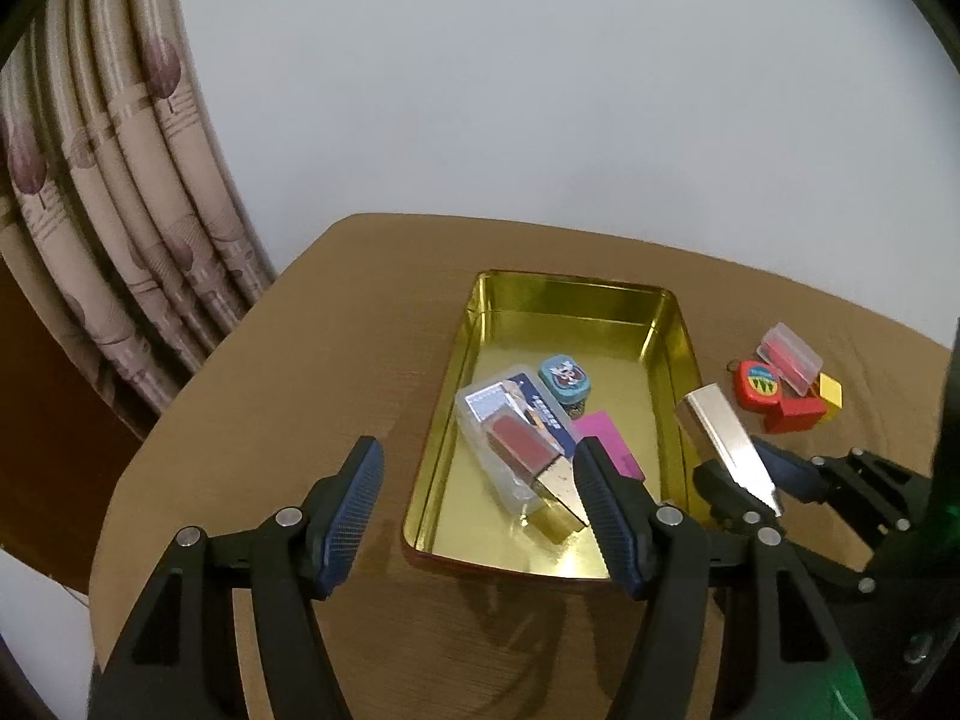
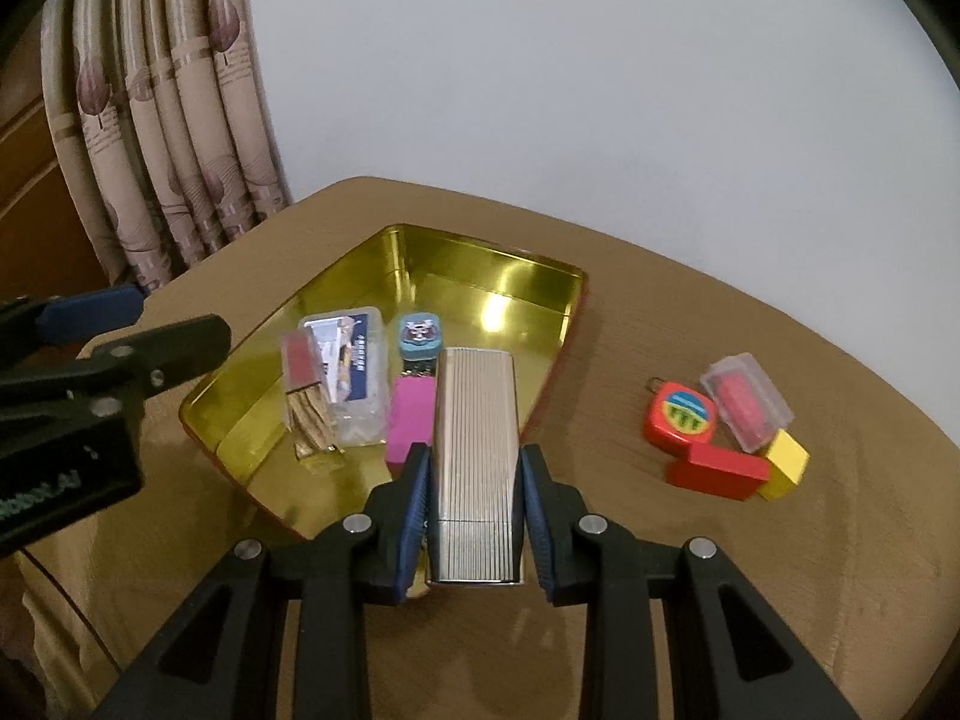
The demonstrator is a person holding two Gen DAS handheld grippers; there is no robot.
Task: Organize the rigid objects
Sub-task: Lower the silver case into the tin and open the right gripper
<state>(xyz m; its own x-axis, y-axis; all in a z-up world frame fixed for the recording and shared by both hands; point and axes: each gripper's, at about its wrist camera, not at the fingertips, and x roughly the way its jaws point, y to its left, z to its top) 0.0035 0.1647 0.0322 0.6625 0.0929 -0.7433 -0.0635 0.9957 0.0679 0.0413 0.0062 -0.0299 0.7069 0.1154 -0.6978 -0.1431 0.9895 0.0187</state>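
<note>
- Left wrist view: left gripper (image 1: 474, 480) fingers spread, nothing between them, above the near left edge of the gold tin tray (image 1: 675, 324) on the bench (image 1: 336, 312)
- Tray holds a clear plastic case (image 1: 480, 420), a small blue tin (image 1: 564, 378) and a pink block (image 1: 603, 432)
- Right wrist view: right gripper (image 2: 474, 483) fingers pinching a ribbed silver box (image 2: 477, 432) over the tray's near right corner
- Red tape measure (image 2: 681, 417), red block (image 2: 717, 471), yellow block (image 2: 786, 462) and small clear case (image 2: 747, 399) clustered on the bench, well right of the tray

Gold tin (image 1: 675, 324) on brown table (image 1: 360, 312)
</note>
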